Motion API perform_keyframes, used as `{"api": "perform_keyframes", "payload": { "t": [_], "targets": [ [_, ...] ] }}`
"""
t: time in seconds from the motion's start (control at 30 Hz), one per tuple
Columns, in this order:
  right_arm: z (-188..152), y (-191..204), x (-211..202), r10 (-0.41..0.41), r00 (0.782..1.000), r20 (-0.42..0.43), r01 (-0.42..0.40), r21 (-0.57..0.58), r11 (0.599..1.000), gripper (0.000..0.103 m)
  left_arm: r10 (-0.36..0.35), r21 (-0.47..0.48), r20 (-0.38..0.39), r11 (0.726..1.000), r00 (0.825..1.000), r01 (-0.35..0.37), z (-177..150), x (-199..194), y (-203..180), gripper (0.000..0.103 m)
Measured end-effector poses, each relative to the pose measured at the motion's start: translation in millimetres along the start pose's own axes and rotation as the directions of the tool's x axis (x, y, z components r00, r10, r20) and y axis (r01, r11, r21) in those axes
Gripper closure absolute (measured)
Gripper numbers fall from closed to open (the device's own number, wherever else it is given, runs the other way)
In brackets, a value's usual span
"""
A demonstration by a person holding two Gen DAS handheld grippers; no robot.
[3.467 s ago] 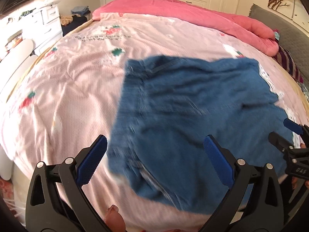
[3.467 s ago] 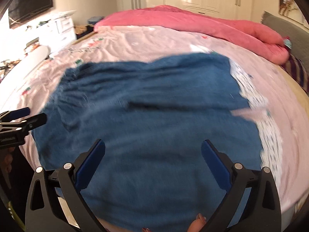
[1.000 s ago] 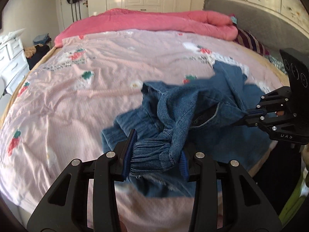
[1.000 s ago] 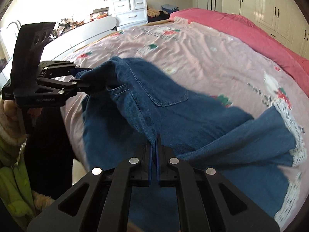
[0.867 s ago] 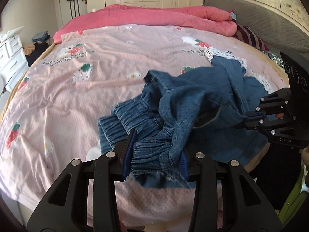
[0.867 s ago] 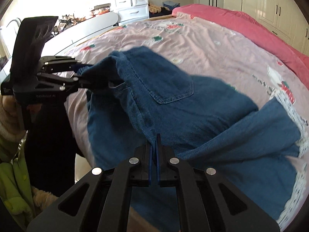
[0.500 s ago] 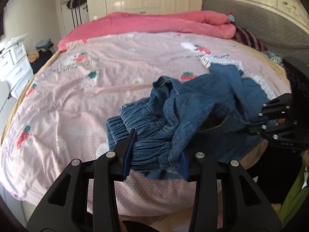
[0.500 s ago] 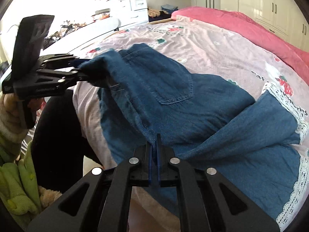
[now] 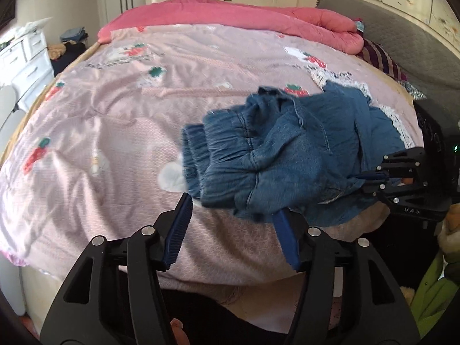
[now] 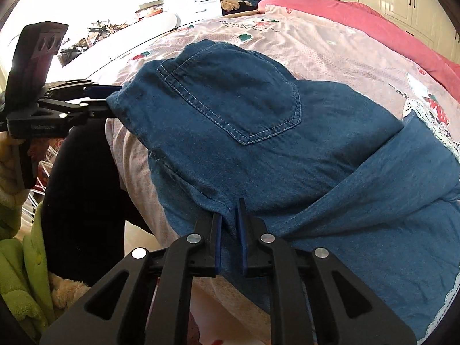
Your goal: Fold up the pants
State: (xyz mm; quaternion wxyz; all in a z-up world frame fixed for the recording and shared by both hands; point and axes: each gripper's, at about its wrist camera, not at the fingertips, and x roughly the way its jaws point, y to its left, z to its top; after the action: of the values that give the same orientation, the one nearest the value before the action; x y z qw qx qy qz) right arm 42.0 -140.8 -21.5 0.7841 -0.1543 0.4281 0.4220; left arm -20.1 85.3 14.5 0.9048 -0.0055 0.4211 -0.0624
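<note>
The blue denim pants (image 9: 287, 149) with white lace hems lie bunched near the front edge of the pink bed. My left gripper (image 9: 233, 215) has its blue pads on either side of the gathered elastic waistband, the jaws spread a little. In the right wrist view it (image 10: 106, 100) still touches the waist corner. My right gripper (image 10: 228, 218) has its jaws slightly parted around a fold of the pants (image 10: 258, 132) below the back pocket (image 10: 235, 97). It also shows in the left wrist view (image 9: 371, 176), at the pants' right side.
The pink strawberry-print sheet (image 9: 115, 109) covers the bed. A rolled pink quilt (image 9: 230, 14) lies at the far side. A grey headboard (image 9: 402, 46) is at the right. White drawers (image 9: 26, 57) and a cluttered desk (image 10: 120, 26) stand to the left. Green clothing (image 10: 17, 258) is close by.
Both grippers closed on the flat pants and lifted them. Now the left jaws have widened and the right jaws have parted slightly, and the pants have shifted right in the left wrist view.
</note>
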Motion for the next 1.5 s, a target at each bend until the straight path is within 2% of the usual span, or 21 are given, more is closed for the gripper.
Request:
{"api": "perform_keyframes", "payload": {
  "t": [0.2,0.3,0.37,0.5,0.63,0.7,0.73,0.77,0.83,0.97,1.07,1.13,1.17,1.23,1.27,1.3,1.4,1.5],
  "targets": [
    [-4,1,-3,0.034,0.999,-0.001,-0.034,0.007,0.999,0.088,0.052,-0.001,0.067,0.999,0.996,-0.052,14,-31,1,0.048],
    [-4,2,1,0.034,0.999,-0.007,-0.034,0.014,0.999,0.086,0.044,-0.020,0.132,0.999,0.990,-0.042,26,-48,-2,0.046],
    [-4,1,1,0.053,0.999,-0.004,-0.053,0.028,0.998,0.083,0.024,-0.023,0.135,1.000,0.991,-0.021,35,-44,-8,0.042],
    [-4,4,1,0.069,0.998,-0.013,-0.068,0.023,0.997,0.076,-0.055,0.013,0.103,0.998,0.993,0.054,50,-18,-40,0.042],
    [-7,1,-4,0.080,0.997,-0.012,-0.079,0.044,0.996,0.076,-0.168,0.102,0.056,0.981,0.984,0.162,59,13,-85,0.043],
    [-9,-3,-9,0.088,0.996,-0.004,-0.087,0.061,0.994,0.077,-0.228,0.108,0.012,0.968,0.974,0.226,58,30,-96,0.049],
    [-11,-7,-14,0.087,0.996,0.001,-0.087,0.075,0.993,0.077,-0.224,0.098,-0.026,0.969,0.974,0.226,55,43,-100,0.058],
    [-12,-11,-19,0.083,0.997,0.006,-0.083,0.085,0.993,0.076,-0.216,0.100,-0.057,0.970,0.975,0.221,50,54,-102,0.059],
    [-15,-19,-31,0.059,0.998,0.022,-0.060,0.101,0.993,0.076,-0.185,0.108,-0.096,0.975,0.978,0.195,41,71,-104,0.063],
    [-18,-42,-55,-0.008,0.998,0.062,-0.002,0.159,0.987,0.064,-0.139,0.144,-0.133,0.977,0.981,0.158,26,90,-104,0.063],
    [-15,-62,-69,-0.068,0.994,0.087,0.049,0.204,0.978,0.061,-0.127,0.163,-0.129,0.976,0.983,0.147,16,98,-104,0.064],
    [-11,-78,-76,-0.115,0.989,0.095,0.090,0.235,0.968,0.053,-0.122,0.169,-0.121,0.976,0.985,0.141,15,98,-105,0.064],
    [-8,-85,-78,-0.136,0.986,0.095,0.109,0.252,0.962,0.046,-0.121,0.170,-0.120,0.975,0.985,0.140,15,97,-105,0.064],
    [6,-106,-84,-0.181,0.978,0.102,0.146,0.283,0.948,0.044,-0.120,0.172,-0.119,0.975,0.986,0.140,18,92,-106,0.064],
    [13,-116,-85,-0.197,0.975,0.105,0.159,0.292,0.943,0.043,-0.128,0.165,-0.114,0.975,0.985,0.146,21,88,-106,0.063],
    [24,-129,-86,-0.225,0.968,0.108,0.183,0.307,0.934,0.037,-0.151,0.155,-0.099,0.974,0.984,0.165,25,78,-107,0.063],
    [51,-164,-81,-0.277,0.956,0.091,0.233,0.331,0.914,0.030,-0.204,0.169,-0.055,0.963,0.977,0.210,37,56,-115,0.053],
    [92,-192,-61,-0.326,0.944,0.055,0.297,0.298,0.907,0.023,-0.260,0.179,-0.035,0.948,0.965,0.262,46,48,-126,0.051]
  ]
}}
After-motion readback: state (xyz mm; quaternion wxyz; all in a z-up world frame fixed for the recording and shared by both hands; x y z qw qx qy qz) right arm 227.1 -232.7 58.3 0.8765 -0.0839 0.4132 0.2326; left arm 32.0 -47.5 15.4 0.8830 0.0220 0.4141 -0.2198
